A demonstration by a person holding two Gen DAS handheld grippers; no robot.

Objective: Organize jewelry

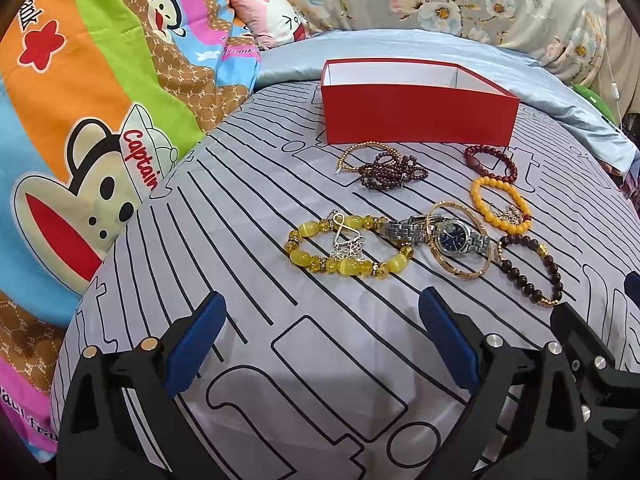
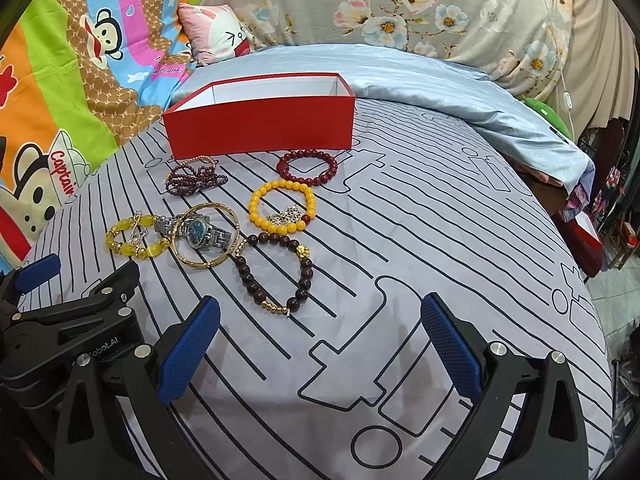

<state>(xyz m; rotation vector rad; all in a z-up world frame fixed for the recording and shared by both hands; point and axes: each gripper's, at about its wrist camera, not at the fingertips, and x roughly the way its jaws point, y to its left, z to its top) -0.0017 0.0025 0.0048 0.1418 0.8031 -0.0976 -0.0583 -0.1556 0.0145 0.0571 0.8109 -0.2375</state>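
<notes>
An open red box (image 1: pixel 416 118) (image 2: pixel 260 126) with a white inside stands at the back of the bed. In front of it lie several pieces: a yellow glass-bead bracelet (image 1: pixel 316 262) (image 2: pixel 120 242), a silver watch (image 1: pixel 448 236) (image 2: pixel 198 228) across gold bangles (image 1: pixel 482 270) (image 2: pixel 212 264), an orange bead bracelet (image 1: pixel 480 200) (image 2: pixel 256 208), a red bead bracelet (image 1: pixel 508 164) (image 2: pixel 306 180), a dark brown bead bracelet (image 1: pixel 520 276) (image 2: pixel 248 278), and a dark garnet strand (image 1: pixel 390 172) (image 2: pixel 194 180). My left gripper (image 1: pixel 322 344) and right gripper (image 2: pixel 320 350) are open, empty, short of the jewelry.
The bed has a grey sheet with black line print (image 1: pixel 248 216) (image 2: pixel 440 240). A cartoon monkey quilt (image 1: pixel 80 120) is piled at the left. A light blue blanket (image 2: pixel 460 92) and floral bedding (image 2: pixel 400 4) lie behind the box. The bed's right edge drops off (image 2: pixel 592 280).
</notes>
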